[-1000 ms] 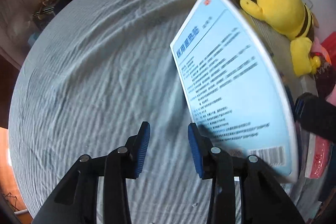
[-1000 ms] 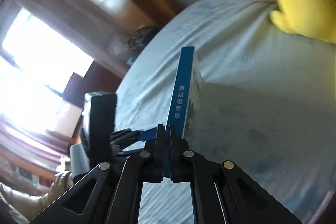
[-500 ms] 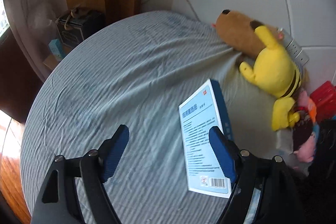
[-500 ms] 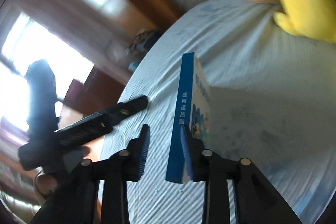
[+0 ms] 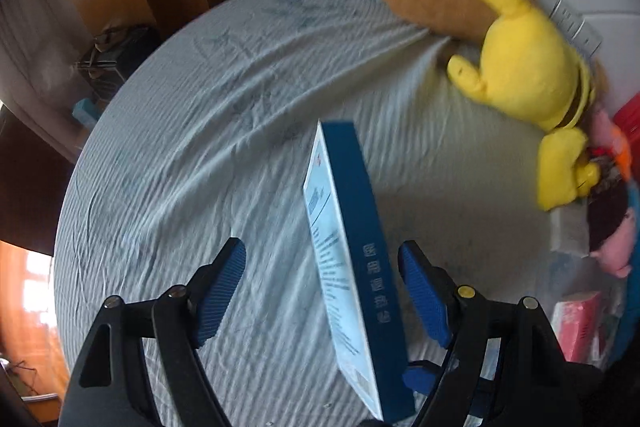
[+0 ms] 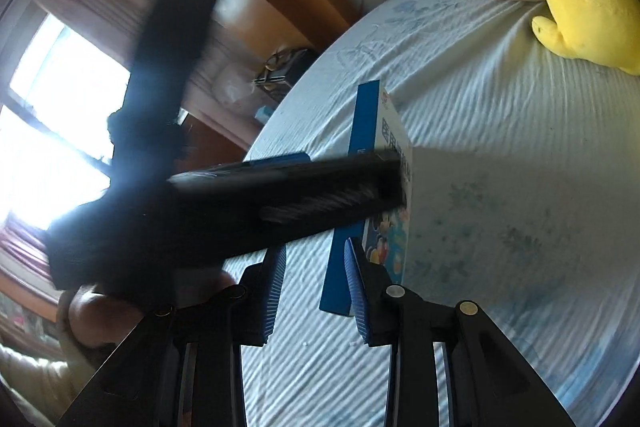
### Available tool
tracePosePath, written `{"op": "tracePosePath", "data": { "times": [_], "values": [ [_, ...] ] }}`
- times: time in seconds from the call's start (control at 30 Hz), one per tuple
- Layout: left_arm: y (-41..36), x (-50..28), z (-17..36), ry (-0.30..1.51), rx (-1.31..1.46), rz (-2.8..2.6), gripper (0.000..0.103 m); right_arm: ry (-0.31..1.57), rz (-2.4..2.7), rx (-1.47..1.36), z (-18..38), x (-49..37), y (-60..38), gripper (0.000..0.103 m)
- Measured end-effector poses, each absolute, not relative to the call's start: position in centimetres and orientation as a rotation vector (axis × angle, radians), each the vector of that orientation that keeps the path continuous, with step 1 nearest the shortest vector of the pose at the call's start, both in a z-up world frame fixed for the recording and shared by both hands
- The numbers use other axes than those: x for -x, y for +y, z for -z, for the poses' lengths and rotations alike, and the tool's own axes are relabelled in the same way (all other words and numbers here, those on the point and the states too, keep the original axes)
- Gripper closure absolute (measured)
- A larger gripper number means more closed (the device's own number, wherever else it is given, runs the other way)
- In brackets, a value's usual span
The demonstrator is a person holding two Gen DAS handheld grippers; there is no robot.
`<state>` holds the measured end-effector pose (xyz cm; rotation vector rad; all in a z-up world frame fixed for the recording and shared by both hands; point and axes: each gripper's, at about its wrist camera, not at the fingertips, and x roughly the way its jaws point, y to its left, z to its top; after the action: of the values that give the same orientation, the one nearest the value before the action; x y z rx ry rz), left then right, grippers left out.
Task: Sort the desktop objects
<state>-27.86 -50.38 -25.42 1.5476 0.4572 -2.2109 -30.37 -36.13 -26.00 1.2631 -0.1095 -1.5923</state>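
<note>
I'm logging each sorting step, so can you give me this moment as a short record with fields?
surface: table under a striped cloth
box: blue, standing on a narrow edge, mid-table
left gripper: open, fingers either side of the box, clear of it
right gripper: open, near end of the box between its fingers
plush toy: yellow and brown, lying at the far edge by the wall

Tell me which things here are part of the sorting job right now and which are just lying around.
In play:
- flat blue cardboard box with pale printed face, standing on edge
- left gripper
- right gripper

Lying about:
- yellow and brown plush toy
- small pink plush toy
- wrinkled pale blue tablecloth
</note>
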Motion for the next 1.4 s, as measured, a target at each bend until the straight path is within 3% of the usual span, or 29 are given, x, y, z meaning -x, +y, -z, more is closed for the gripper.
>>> {"op": "tracePosePath", "data": {
  "times": [0.07, 0.13, 0.2, 0.33, 0.53, 0.6, 0.67, 0.77, 0.9, 1.4],
  "values": [
    [-50.5, 27.6, 26.6, 0.495, -1.588, 2.181, 0.040, -0.065, 1.616, -1.262, 25.9, 30.1, -36.0, 0.072],
    [-50.5, 27.3, 27.5, 0.505, -1.621, 2.166, 0.069, 0.028, 1.679, -1.273, 26.0, 29.7, -35.5, 0.072],
    [-50.3, 27.0, 28.2, 0.509, -1.638, 2.162, 0.078, 0.072, 1.728, -1.287, 26.3, 29.6, -34.7, 0.072],
    [-49.3, 26.1, 28.3, 0.510, -1.616, 2.190, 0.084, 0.098, 1.821, -1.317, 27.0, 29.9, -32.6, 0.072],
    [-46.3, 24.4, 26.7, 0.453, -1.584, 2.269, 0.085, 0.112, 1.977, -1.341, 26.6, 30.1, -28.3, 0.071],
    [-44.9, 23.9, 25.9, 0.438, -1.585, 2.300, 0.085, 0.107, 2.047, -1.336, 25.8, 29.8, -26.3, 0.059],
    [-43.2, 23.4, 25.4, 0.410, -1.594, 2.335, 0.085, 0.096, 2.117, -1.337, 25.3, 29.5, -24.0, 0.035],
    [-40.5, 22.7, 24.7, 0.376, -1.621, 2.388, 0.085, 0.090, 2.250, -1.339, 24.4, 28.7, -20.0, 0.016],
    [-36.5, 22.5, 24.7, 0.348, -1.671, 2.449, 0.085, 0.121, 2.372, -1.384, 23.9, 28.0, -15.6, 0.002],
    [-31.4, 22.6, 28.3, 0.262, -1.722, 2.385, 0.085, 0.206, 2.330, -1.549, 30.2, 30.3, -12.5, 0.000]
  ]
}}
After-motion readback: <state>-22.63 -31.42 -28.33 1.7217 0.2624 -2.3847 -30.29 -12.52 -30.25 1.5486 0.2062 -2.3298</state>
